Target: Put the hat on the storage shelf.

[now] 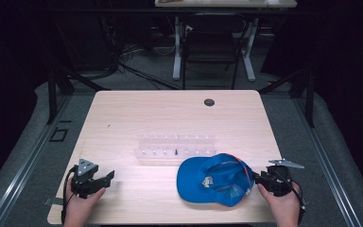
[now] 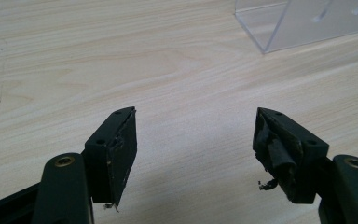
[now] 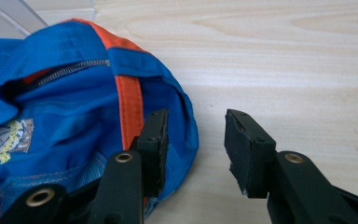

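Observation:
A blue cap [image 1: 215, 178] with an orange strip and a small badge lies on the wooden table [image 1: 170, 113], right of centre near the front. My right gripper [image 1: 260, 179] stands open at the cap's right edge. In the right gripper view the cap [image 3: 74, 107] lies under and beside the left jaw, its blue rim reaching into the gap of the right gripper [image 3: 195, 140]. My left gripper [image 1: 106, 176] rests at the front left of the table, held by a hand. Seen in the left gripper view, the left gripper [image 2: 196, 140] is open wide over bare wood.
A clear plastic rack [image 1: 176, 146] with small holes stands mid-table just behind the cap, and its corner [image 2: 303, 21] appears in the left gripper view. A dark round hole [image 1: 209, 102] sits near the table's far edge. A chair and another table stand beyond.

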{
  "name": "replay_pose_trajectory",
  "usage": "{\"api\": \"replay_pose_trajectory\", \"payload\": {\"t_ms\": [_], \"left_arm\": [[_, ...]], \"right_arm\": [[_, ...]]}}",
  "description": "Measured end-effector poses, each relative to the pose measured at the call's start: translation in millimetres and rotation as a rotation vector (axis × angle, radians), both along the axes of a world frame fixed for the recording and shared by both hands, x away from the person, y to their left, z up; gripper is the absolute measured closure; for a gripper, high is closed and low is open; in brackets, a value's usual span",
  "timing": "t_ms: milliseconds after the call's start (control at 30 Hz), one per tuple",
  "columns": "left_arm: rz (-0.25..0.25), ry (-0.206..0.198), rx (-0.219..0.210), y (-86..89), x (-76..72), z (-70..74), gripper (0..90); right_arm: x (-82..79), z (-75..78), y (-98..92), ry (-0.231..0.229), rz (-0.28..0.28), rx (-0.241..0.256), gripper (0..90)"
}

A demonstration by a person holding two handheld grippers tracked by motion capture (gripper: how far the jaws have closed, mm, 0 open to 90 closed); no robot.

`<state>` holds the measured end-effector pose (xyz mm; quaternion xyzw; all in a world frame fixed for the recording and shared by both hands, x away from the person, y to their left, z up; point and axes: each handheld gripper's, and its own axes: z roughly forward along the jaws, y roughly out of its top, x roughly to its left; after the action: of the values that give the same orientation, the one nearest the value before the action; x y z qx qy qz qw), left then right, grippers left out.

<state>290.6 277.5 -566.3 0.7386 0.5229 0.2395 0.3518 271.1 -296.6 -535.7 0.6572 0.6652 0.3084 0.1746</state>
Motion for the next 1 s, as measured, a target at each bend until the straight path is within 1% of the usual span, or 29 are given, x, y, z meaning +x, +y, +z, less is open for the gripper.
{"api": "replay_pose_trajectory", "payload": {"t_ms": [33,67,133,167,200,233,300,333,367,467,533,567,600,633,667,700,733,767,800,833,867,933,1000], "left_arm": [[0.000,0.000,0.000,0.0,0.0,0.0,31.3],[0.000,0.000,0.001,-0.4,-0.1,-0.1,31.3],[-0.001,0.002,0.000,-1.0,0.1,0.4,31.3],[-0.003,0.002,0.001,-1.5,-0.1,0.9,31.3],[-0.008,-0.001,0.004,-2.4,-0.7,0.7,31.4],[-0.013,0.004,0.015,-3.0,-1.7,0.6,31.4],[-0.017,0.001,0.014,-3.9,-4.0,0.6,31.8],[-0.022,-0.003,0.011,-4.5,-5.8,1.4,31.9],[-0.022,-0.003,0.011,-4.5,-5.8,1.4,32.0],[-0.031,-0.006,0.015,-6.0,-7.2,2.9,32.0],[-0.031,-0.007,0.013,-7.1,-6.9,2.7,32.0],[-0.033,-0.006,0.015,-7.2,-6.6,2.5,32.2],[-0.034,-0.002,0.017,-7.9,-5.5,1.3,32.2],[-0.034,-0.002,0.017,-7.9,-5.5,1.3,32.2],[-0.038,0.004,0.026,-7.8,-5.1,1.3,32.3],[-0.037,0.002,0.022,-8.4,-4.7,0.7,32.3],[-0.044,0.010,0.028,-8.0,-4.6,1.3,32.3],[-0.040,0.004,0.026,-8.6,-4.5,0.6,32.4],[-0.038,0.005,0.025,-8.9,-5.0,0.6,32.3],[-0.038,0.005,0.025,-8.9,-5.0,0.6,32.4],[-0.040,0.005,0.025,-9.0,-5.3,0.7,32.4],[-0.037,-0.001,0.023,-9.0,-5.9,0.6,32.5],[-0.036,-0.001,0.022,-8.7,-6.3,0.7,32.5]], "right_arm": [[0.0,0.0,0.0,0.000,0.000,0.000,59.1],[0.1,1.2,-1.0,0.018,0.002,0.002,58.9],[-1.2,3.4,-2.6,0.031,-0.010,0.009,59.0],[-1.1,4.7,-3.7,0.048,-0.010,0.009,59.5],[-0.6,5.7,-4.0,0.053,-0.017,0.019,60.9],[0.3,7.8,-6.1,0.065,-0.021,0.019,62.6],[2.5,11.0,-7.2,0.085,-0.010,0.031,63.1],[5.6,14.3,-8.0,0.115,-0.001,0.025,63.1],[5.6,14.3,-8.0,0.115,-0.001,0.025,63.1],[14.6,21.8,-10.6,0.158,0.018,0.038,62.5],[20.0,27.6,-13.0,0.168,0.020,0.037,62.1],[24.1,30.8,-15.2,0.183,0.012,0.043,62.1],[30.0,34.1,-17.2,0.209,0.017,0.057,62.8],[30.0,34.1,-17.2,0.209,0.017,0.057,62.8],[36.3,35.3,-18.3,0.234,0.029,0.083,62.9],[36.3,35.3,-18.3,0.234,0.029,0.083,62.9],[38.6,36.0,-17.4,0.242,0.035,0.088,62.9],[40.5,36.3,-15.9,0.251,0.040,0.098,62.9],[44.3,34.8,-12.9,0.273,0.048,0.106,62.7],[44.3,34.8,-12.9,0.273,0.048,0.106,62.7],[46.2,33.4,-12.1,0.290,0.066,0.100,62.5],[48.9,28.9,-9.0,0.314,0.069,0.079,61.9],[50.4,25.6,-7.5,0.327,0.075,0.062,61.6]]}}
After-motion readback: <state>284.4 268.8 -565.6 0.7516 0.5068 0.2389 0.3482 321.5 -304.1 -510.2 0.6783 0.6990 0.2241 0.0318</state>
